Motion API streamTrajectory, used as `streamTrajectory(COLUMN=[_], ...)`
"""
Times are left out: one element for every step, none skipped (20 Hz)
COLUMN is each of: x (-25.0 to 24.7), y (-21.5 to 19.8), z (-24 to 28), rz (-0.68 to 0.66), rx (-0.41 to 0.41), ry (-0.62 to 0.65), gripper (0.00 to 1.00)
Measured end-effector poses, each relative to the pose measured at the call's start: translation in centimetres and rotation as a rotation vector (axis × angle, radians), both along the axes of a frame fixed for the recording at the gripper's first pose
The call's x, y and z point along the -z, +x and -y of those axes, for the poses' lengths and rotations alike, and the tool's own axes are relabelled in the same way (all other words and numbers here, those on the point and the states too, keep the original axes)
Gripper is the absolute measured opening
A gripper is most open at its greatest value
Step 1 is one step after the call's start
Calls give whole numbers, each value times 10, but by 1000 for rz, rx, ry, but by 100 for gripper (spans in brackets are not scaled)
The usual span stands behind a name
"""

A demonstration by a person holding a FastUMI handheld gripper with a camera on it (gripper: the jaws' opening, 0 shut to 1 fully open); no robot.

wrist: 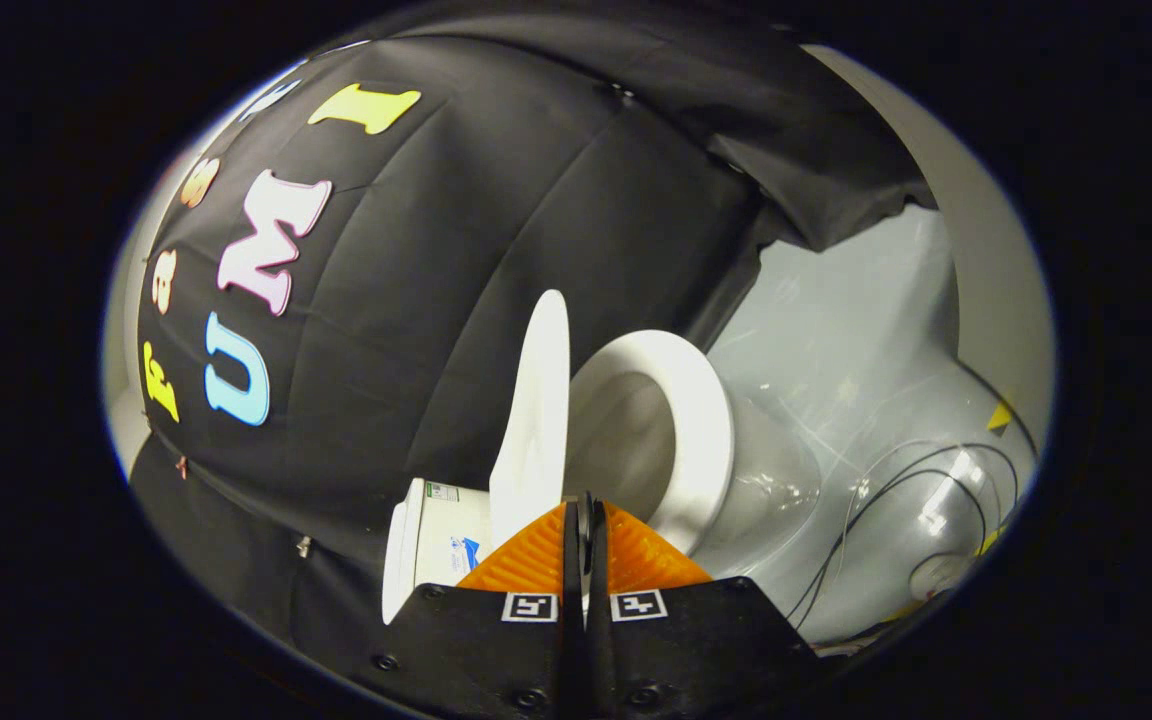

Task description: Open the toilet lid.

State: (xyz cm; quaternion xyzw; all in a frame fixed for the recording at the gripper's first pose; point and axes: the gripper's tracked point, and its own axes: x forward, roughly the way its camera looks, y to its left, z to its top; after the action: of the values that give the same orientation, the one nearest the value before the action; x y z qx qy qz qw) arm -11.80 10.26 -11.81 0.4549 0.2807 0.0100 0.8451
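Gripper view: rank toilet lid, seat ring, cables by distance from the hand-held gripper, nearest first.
Hand-held gripper fingers are closed together.
1. Toilet lid: raised, its edge right at the fingertips.
2. Seat ring: just beyond, on the bowl.
3. Cables: farthest, on the floor past the bowl.

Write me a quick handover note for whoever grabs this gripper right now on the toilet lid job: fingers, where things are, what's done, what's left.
Gripper: fingers closed together, nothing visibly between them, tips right at the lower edge of the toilet lid.
Lid: raised off the toilet seat, standing beside the tank; the bowl opening is exposed. The view is rolled sideways, so the exact lid angle is hard to judge.
Done: the lid looks open.
Left: probably just check that it stays up against the tank, then draw the gripper back.
Note: loose cables lie on the shiny floor beyond the bowl.
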Motion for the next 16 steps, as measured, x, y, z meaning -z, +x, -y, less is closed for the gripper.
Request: streamTrajectory(x=[-8, -17, -25, -33, -43, -57, -69, -80, -88, -97, -102, -112, -118, -124, -131, -136], y=[1, 0, 2, 2, 3, 4, 4, 6, 6, 6, 4, 5, 5, 4, 4, 6], z=[-3, -9, -13, -20, -26, -34, -44, -55, -62, -71, -76, -84, -89, -94, -99, -105], rz=[3, 5, 8, 15, 29, 47, 62, 75, 84, 101, 110, 123, 128, 134, 140, 149], rx=[0, -5, -13, -24, -36, -43, -60, -75, -95, -109, -117, -115, -115, -109, -108, -101], ry=[-15, -26, -44, -69, -91, -115, -135, -154, -206, -258, -312, -352, -391, -427, -444, -448], gripper=[5, 5, 5, 5, 5, 5, 5, 5, 5, 5, 5, 5, 5, 5, 5, 5])
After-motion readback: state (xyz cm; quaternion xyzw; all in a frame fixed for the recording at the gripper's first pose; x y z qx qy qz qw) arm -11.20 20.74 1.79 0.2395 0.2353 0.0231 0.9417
